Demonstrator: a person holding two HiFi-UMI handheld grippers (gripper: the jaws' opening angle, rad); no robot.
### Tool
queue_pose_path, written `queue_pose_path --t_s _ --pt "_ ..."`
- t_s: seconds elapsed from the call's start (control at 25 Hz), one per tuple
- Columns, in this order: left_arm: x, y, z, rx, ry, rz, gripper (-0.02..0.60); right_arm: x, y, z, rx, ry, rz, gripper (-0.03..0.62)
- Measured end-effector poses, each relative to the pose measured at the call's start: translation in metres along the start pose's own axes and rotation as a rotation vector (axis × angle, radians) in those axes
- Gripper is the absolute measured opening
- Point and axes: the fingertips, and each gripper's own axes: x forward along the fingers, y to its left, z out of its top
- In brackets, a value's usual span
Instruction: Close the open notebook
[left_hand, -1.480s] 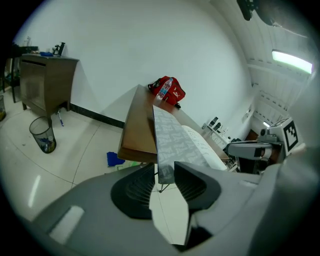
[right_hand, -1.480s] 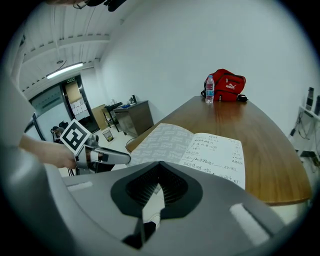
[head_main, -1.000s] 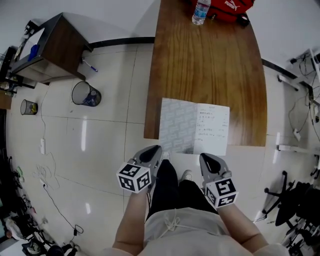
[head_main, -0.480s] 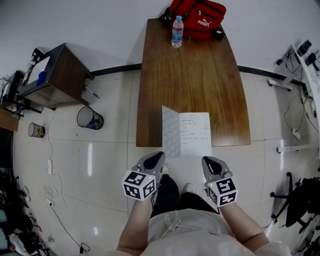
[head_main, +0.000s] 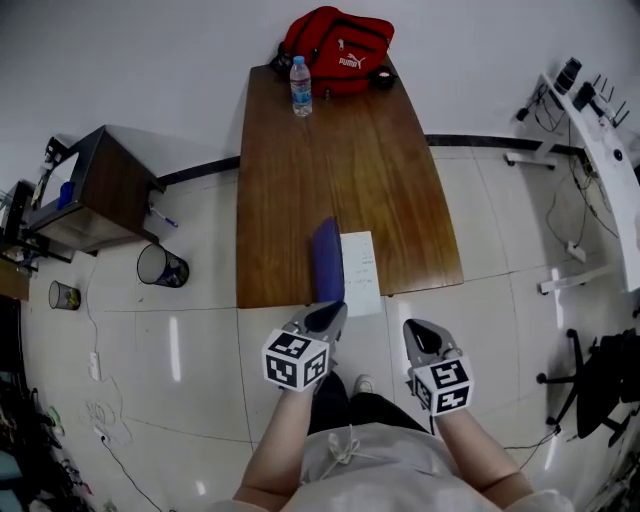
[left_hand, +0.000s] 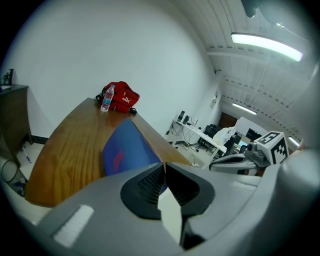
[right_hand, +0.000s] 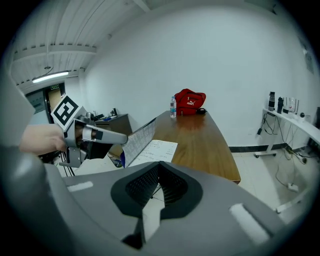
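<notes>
Head view: left hand-held gripper (head_main: 325, 318) pinching notebook (head_main: 327, 260), right hand-held gripper (head_main: 418, 335) pressed together; bottle (head_main: 301, 86), bag (head_main: 338, 50) beyond

The notebook (head_main: 345, 272) is half open. Its blue cover (head_main: 327, 262) with red print stands nearly upright, rising straight ahead of the left gripper (head_main: 330, 318), whose jaws have just been closing and pinch the cover's near corner. The patterned inside of the cover (right_hand: 136, 142) faces the right gripper (head_main: 422, 336). The white handwritten page (head_main: 361, 270) lies flat, just right of the left gripper's tips and ahead-left of the right gripper, apart from it.
</notes>
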Motion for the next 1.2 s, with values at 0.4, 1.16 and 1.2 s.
queue_pose_path --t_s 0.4,1.16,1.2 --pt "0.084 -0.020 -0.053 0.068 0.112 0.008 0.023 -0.018 -0.022 -0.013 0.055 -0.033 -0.028 0.008" --pt "0.073 -0.034 -0.014 0.106 -0.046 -0.014 0.095 -0.019 -0.056 -0.006 0.102 -0.089 -0.087 0.008" --pt "0.059 -0.035 0.001 0.127 -0.098 0.005 0.088 -0.021 -0.054 0.001 0.091 -0.103 -0.080 0.008"
